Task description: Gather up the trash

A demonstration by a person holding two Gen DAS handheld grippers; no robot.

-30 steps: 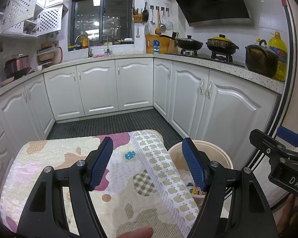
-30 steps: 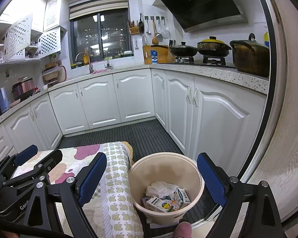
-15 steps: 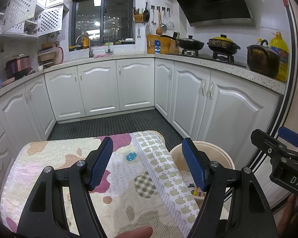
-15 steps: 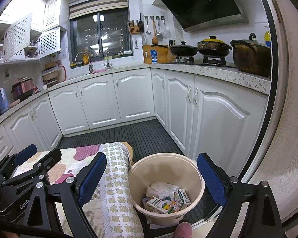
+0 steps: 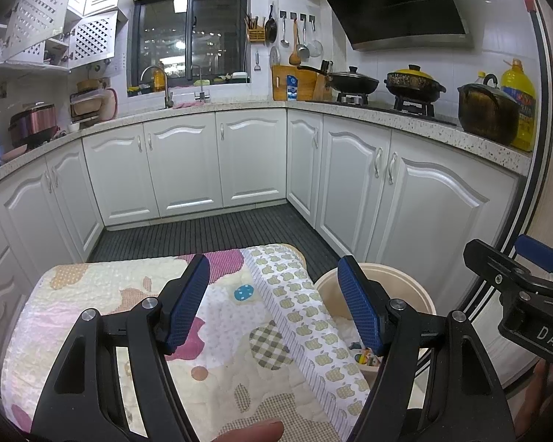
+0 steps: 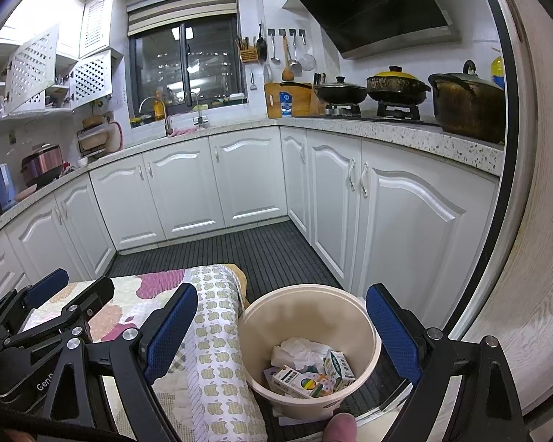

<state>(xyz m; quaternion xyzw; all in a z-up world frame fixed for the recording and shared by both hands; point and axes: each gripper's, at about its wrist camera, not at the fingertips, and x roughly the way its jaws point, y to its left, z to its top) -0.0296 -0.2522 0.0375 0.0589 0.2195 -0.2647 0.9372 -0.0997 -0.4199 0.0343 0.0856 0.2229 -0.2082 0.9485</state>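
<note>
right wrist view first: the right gripper [image 6: 282,326] hangs over the round beige plastic bin [image 6: 365,364] on the dark ribbed floor mat [image 6: 261,254], its blue-padded jaws spread wide and nothing between them, the bin's mouth showing in the gap. down in the bin sits the trash: crumpled white tissue [image 6: 298,350] and a few small printed cardboard cartons [image 6: 298,381], all lying at the bottom. a fingertip [image 6: 341,427] pokes in at the lower edge. just left of the bin, touching or nearly touching its side, is the low surface draped in a quilted patchwork cloth with an apple-print border [image 6: 217,361]

left wrist view now: the left gripper [image 5: 272,302] hovers above that same quilted cloth, jaws parted about halfway and holding nothing, the right-hand pad lined up over the bin's rim. no loose trash shows on the cloth between the pads. white kitchen cabinets [image 5: 188,162] wrap around behind, a speckled counter [image 5: 416,125] above them with a dark stockpot [image 5: 486,114] and a yellow oil bottle [image 5: 520,103] at the right
</note>
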